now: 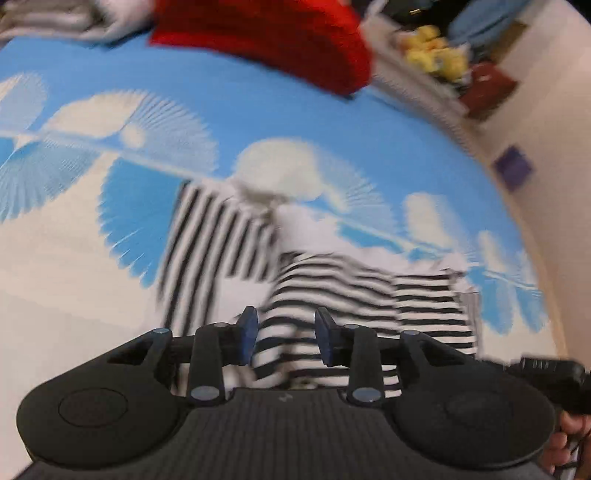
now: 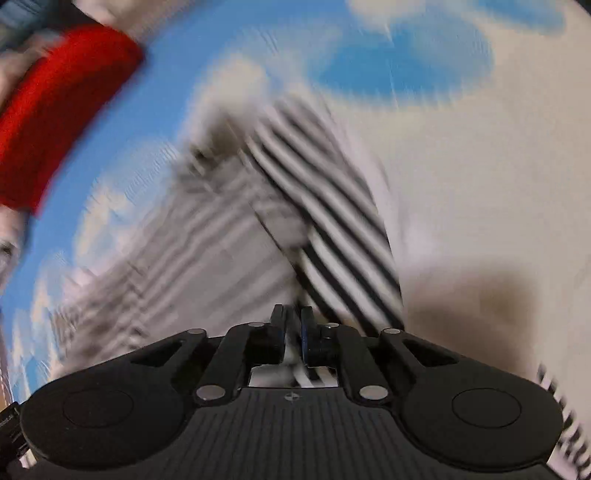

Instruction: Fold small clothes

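Observation:
A small black-and-white striped garment (image 1: 332,288) lies partly folded on a blue and white patterned sheet (image 1: 258,110). My left gripper (image 1: 286,334) hovers over its near edge, open, with striped cloth showing below the wide gap between its blue pads. In the blurred right wrist view the same garment (image 2: 332,206) runs away from my right gripper (image 2: 292,325). Its jaws stand a narrow gap apart, open, and a thin fold of white cloth shows in that gap.
A red cloth (image 1: 266,33) lies at the far side of the sheet, and shows as a red cloth (image 2: 55,110) at the left. Grey striped clothes (image 1: 55,18) are piled beside it. Beyond the edge are yellow plush toys (image 1: 436,55), a dark red box (image 1: 487,88) and a pale floor.

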### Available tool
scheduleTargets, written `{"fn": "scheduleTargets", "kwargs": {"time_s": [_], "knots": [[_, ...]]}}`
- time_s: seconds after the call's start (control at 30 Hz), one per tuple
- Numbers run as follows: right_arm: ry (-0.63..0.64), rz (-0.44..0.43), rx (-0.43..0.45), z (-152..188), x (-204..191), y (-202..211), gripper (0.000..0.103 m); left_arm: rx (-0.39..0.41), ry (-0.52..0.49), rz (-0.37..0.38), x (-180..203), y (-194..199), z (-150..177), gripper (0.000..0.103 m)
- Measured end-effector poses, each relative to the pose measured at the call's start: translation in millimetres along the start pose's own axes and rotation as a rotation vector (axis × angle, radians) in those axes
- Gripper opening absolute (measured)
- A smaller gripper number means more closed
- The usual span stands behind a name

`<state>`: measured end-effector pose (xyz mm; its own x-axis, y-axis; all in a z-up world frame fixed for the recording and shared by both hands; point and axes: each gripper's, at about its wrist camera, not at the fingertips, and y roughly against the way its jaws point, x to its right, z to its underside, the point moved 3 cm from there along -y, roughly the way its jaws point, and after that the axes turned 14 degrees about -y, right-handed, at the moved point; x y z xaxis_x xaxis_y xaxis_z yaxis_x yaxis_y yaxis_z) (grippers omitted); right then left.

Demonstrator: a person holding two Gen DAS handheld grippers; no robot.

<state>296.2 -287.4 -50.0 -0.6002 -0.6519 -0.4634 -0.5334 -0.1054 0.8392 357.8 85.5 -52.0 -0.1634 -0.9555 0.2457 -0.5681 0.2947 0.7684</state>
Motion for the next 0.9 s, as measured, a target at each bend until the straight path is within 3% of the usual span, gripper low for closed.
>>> {"fn": "scheduleTargets", "kwargs": {"time_s": [0.07, 0.1, 0.17, 0.23, 0.27, 0.4, 0.57, 0.7, 0.83, 0.9], "knots": [[0.064, -0.047, 0.066, -1, -12, 9, 0.024, 0.008, -0.030, 0.010, 5, -3, 2, 0.036], [0.085, -0.074, 0.053, 1, -15, 6, 0.025, -0.002, -0.047, 0.010, 6, -8, 5, 0.036], [0.099, -0.081, -0.068, 10, -14, -16, 0.026, -0.076, -0.074, -0.018, 4, -24, 17, 0.034], [0.069, 0.023, -0.182, 23, 4, -43, 0.025, -0.218, -0.096, -0.079, -4, -45, 39, 0.029], [0.048, 0.056, -0.193, 27, 13, -49, 0.021, -0.234, -0.092, -0.080, -5, -47, 46, 0.028], [0.027, 0.004, -0.113, 19, 12, -15, 0.019, -0.127, -0.119, -0.072, 4, -13, 39, 0.028], [-0.012, -0.139, 0.107, -5, 30, 89, 0.022, 0.031, -0.095, -0.054, 4, 72, 47, 0.030], [0.085, -0.154, 0.256, 13, 58, 165, 0.026, 0.117, -0.071, -0.027, 7, 146, 78, 0.033], [0.146, -0.129, 0.253, 49, 117, 203, 0.027, 0.080, -0.036, -0.044, 7, 180, 126, 0.034], [0.167, -0.066, 0.223, 69, 146, 205, 0.027, 0.037, -0.009, -0.058, 5, 184, 147, 0.034]]}}
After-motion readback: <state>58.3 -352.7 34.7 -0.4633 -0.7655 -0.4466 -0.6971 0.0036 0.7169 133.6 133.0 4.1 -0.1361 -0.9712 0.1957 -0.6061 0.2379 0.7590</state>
